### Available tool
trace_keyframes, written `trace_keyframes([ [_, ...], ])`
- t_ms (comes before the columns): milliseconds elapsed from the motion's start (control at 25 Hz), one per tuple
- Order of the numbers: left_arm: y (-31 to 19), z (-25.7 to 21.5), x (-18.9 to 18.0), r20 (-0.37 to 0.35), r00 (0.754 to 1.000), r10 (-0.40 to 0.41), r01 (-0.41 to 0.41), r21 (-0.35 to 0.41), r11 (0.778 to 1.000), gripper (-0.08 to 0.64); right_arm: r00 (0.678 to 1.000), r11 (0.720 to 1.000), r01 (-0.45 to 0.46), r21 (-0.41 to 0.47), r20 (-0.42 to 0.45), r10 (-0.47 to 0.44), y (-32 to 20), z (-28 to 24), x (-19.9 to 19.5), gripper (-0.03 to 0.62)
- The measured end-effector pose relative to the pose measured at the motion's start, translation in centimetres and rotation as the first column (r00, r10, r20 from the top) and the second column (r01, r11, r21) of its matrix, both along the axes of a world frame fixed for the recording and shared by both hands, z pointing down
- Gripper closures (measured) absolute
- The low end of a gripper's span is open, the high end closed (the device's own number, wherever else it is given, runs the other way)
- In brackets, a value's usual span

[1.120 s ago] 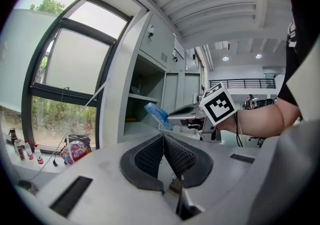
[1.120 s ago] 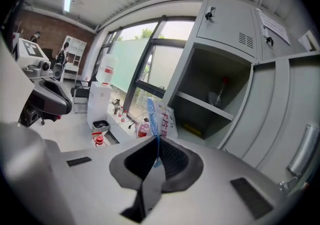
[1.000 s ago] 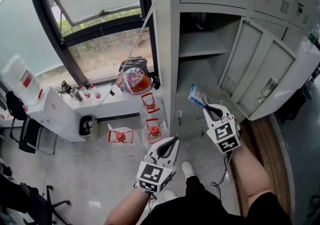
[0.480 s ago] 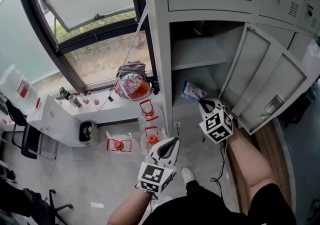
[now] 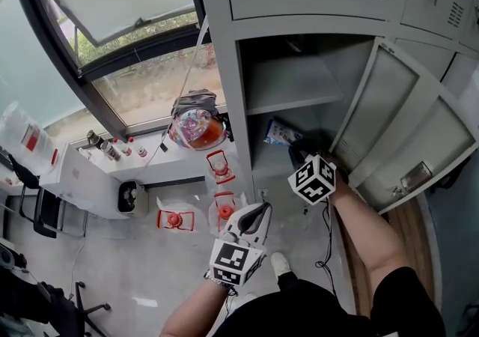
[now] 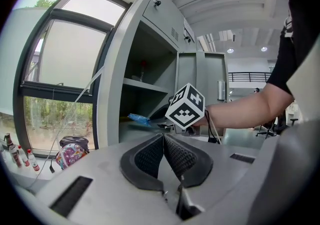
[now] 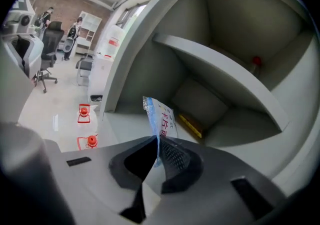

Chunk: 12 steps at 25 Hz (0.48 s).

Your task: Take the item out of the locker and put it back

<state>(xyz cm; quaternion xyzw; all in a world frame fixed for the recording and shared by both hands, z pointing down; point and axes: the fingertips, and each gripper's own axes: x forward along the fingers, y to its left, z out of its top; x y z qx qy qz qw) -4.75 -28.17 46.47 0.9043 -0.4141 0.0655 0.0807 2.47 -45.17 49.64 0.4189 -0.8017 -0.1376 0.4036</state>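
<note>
A blue-and-white packet hangs from my right gripper, which is shut on its lower edge. The packet stands upright between the right gripper's pads, just inside the lower compartment of the open grey locker, under the shelf. The left gripper view shows the packet reaching over the compartment floor, ahead of the right gripper's marker cube. My left gripper hangs low in front of the locker, shut and empty, its pads meeting at the tips.
The locker door stands open at the right. A yellow item lies deep in the compartment, and something red sits on the shelf above. A colourful backpack and red-capped jugs stand left of the locker by the window.
My right gripper has carried the packet forward and up, from in front of the locker into its lower compartment. The left gripper has stayed low and shut.
</note>
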Motion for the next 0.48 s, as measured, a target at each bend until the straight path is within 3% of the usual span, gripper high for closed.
trace_keyframes([
  [480, -1.8, 0.4, 0.8, 0.016, 1.000, -0.021, 0.021, -0.009, 1.000, 0.545, 0.994, 0.999, -0.014, -0.042, -0.113, 0.009, -3.5, 2.9, 0.7, 0.525],
])
